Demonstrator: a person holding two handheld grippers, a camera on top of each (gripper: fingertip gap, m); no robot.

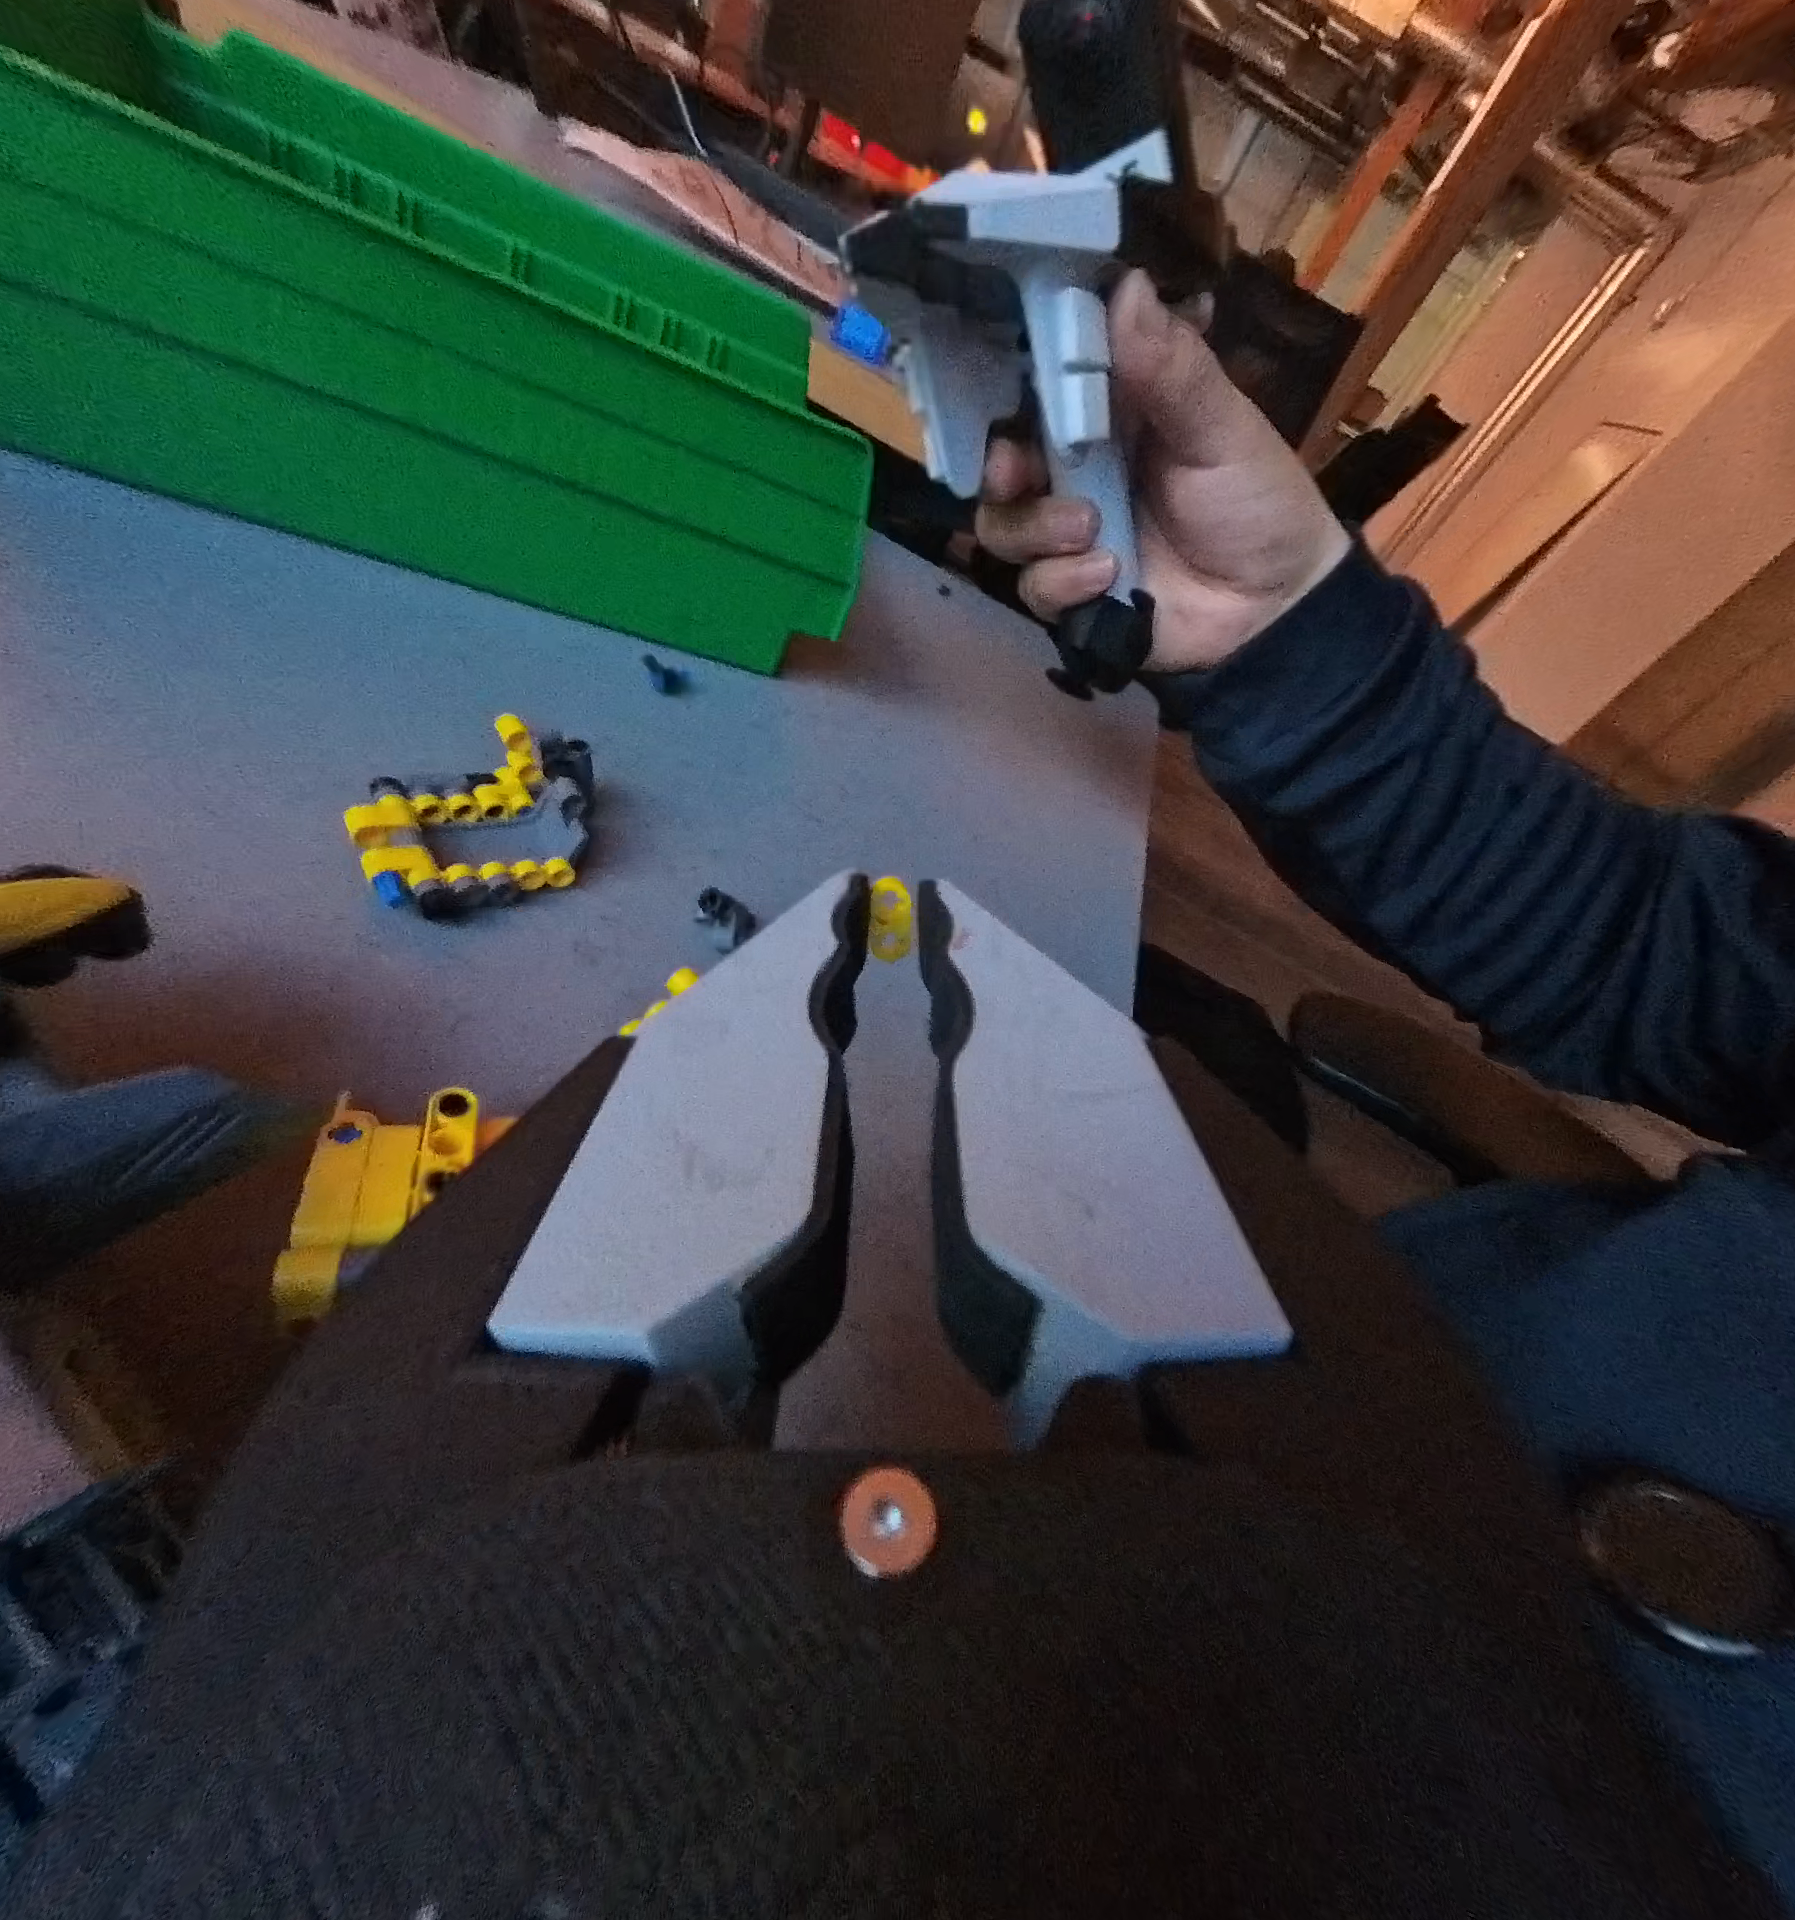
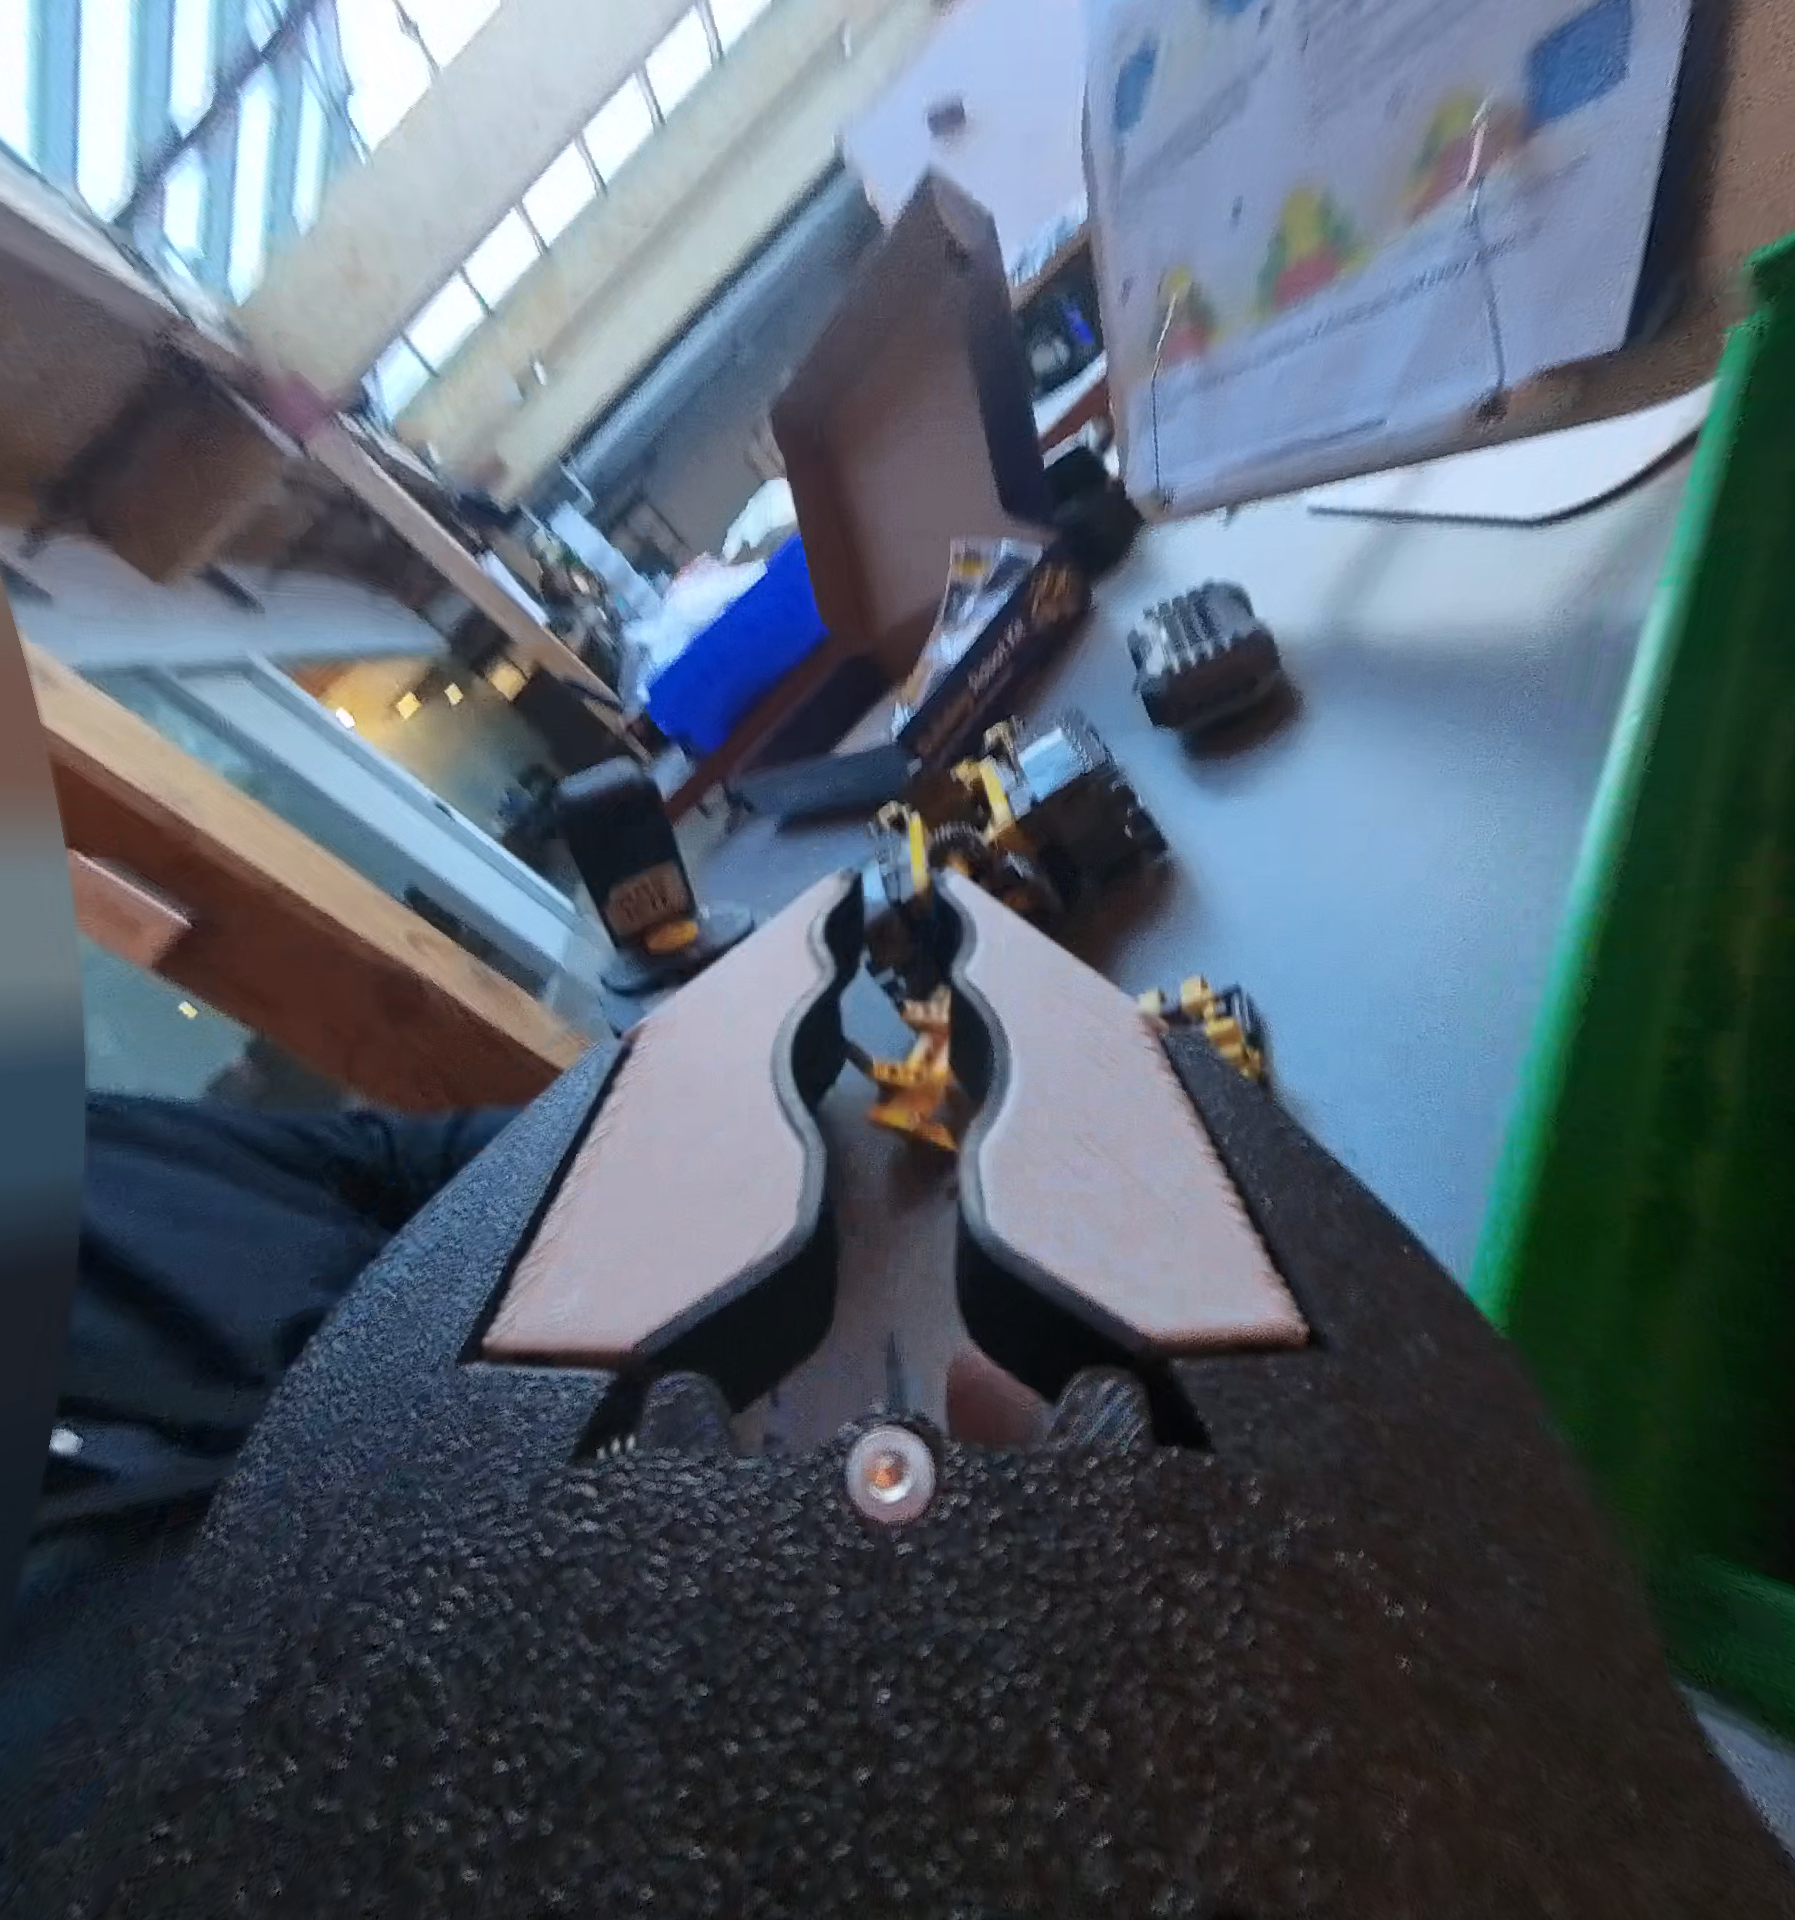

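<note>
The left gripper [image 1: 891, 902] has a black, ribbed plastic body, two pale grey wedge-shaped fingers [image 1: 711, 1132] lined with wavy black pads, and one silver screw in an orange washer [image 1: 888, 1522]. The right gripper [image 2: 898, 902] has a coarse, pebbled black body and similar fingers, tinted pinkish. The person's hand [image 1: 1179, 488] emerges from a dark navy ribbed sleeve [image 1: 1475, 831].

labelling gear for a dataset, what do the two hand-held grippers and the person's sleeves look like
The left hand-held gripper has a textured black body, two pale grey wedge fingers with wavy black inner pads, and an orange washer with a screw at its base. The right hand-held gripper has the same build and a grey pistol handle with black trim. The person wears a dark navy long sleeve.
</note>
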